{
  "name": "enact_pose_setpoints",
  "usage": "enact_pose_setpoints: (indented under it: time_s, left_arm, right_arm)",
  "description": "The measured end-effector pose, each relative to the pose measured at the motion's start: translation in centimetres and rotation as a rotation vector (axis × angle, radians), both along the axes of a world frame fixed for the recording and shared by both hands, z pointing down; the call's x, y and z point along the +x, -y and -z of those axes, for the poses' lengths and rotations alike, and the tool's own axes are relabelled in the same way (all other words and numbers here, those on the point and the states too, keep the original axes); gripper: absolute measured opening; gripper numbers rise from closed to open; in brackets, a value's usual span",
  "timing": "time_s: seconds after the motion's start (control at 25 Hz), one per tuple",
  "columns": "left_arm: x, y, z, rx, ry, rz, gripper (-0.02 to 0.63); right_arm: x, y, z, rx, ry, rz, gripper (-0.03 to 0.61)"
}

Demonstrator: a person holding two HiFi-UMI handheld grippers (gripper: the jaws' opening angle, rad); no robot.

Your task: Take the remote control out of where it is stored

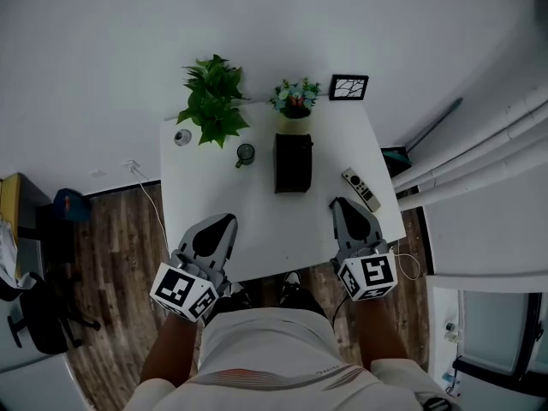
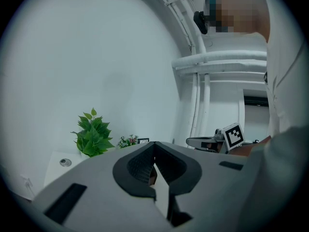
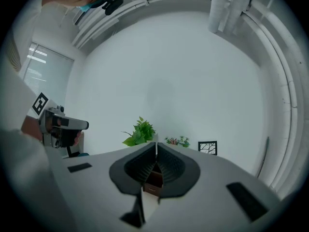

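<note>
1. Currently, the slim grey remote control (image 1: 361, 188) lies flat on the white tabletop (image 1: 265, 225), out in the open to the right of the dark upright box (image 1: 293, 163). It is near the box but apart from it, and its length runs at a slant.
2. The left gripper (image 2: 154, 146) has its jaws pressed together at the tips, with nothing pinched between them. It hangs over the tabletop's near edge, to the near left of the box and well apart from it.
3. The right gripper (image 3: 156, 146) also has its jaws together at the tips and carries nothing. The box shows only through the slit behind the tips. This gripper sits to the near right of the box, its tip just beside the near end of the remote control. Whether it touches the remote cannot be told.
4. Beyond the box, just behind it, stands a small pot of pale flowers (image 1: 295, 99).
5. To the far right of the box, a black picture frame (image 1: 348, 86) stands at the tabletop's back edge.
6. Left of the box and close to it is a small dark cup (image 1: 246, 154).
7. Farther to the left of the box stand a leafy green potted plant (image 1: 214, 101) and a small round silver thing (image 1: 182, 137).
</note>
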State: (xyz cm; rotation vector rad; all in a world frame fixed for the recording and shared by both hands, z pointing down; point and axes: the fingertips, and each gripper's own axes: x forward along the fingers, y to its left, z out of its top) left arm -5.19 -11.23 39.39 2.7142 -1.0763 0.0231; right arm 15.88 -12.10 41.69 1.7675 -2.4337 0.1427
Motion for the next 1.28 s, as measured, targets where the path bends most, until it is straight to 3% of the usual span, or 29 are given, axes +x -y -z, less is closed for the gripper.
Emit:
enact_pose_setpoints:
  time_s: [0.4, 0.88, 1.04, 1.28]
  left_arm:
    - [-0.2, 0.0, -0.3, -0.005, 0.013, 0.016, 0.008]
    - [-0.9, 0.4, -1.2, -0.030, 0.021, 0.032, 0.008]
    - [-1.4, 0.6, -1.5, -0.038, 0.024, 0.043, 0.008]
    - [-2.2, 1.1, -2.1, -0.056, 0.030, 0.064, 0.008]
  right_arm:
    - [0.3, 0.8, -0.6, -0.037, 0.009, -0.007, 0.024]
    - [-0.2, 5.0, -2.8, -0.113, -0.010, -0.091, 0.032]
    - [-0.7, 7.7, -3.9, -0.144, 0.034, -0.104, 0.153]
    - [-0.7, 11.1, -6.1, -0.190, 0.102, -0.154, 0.207]
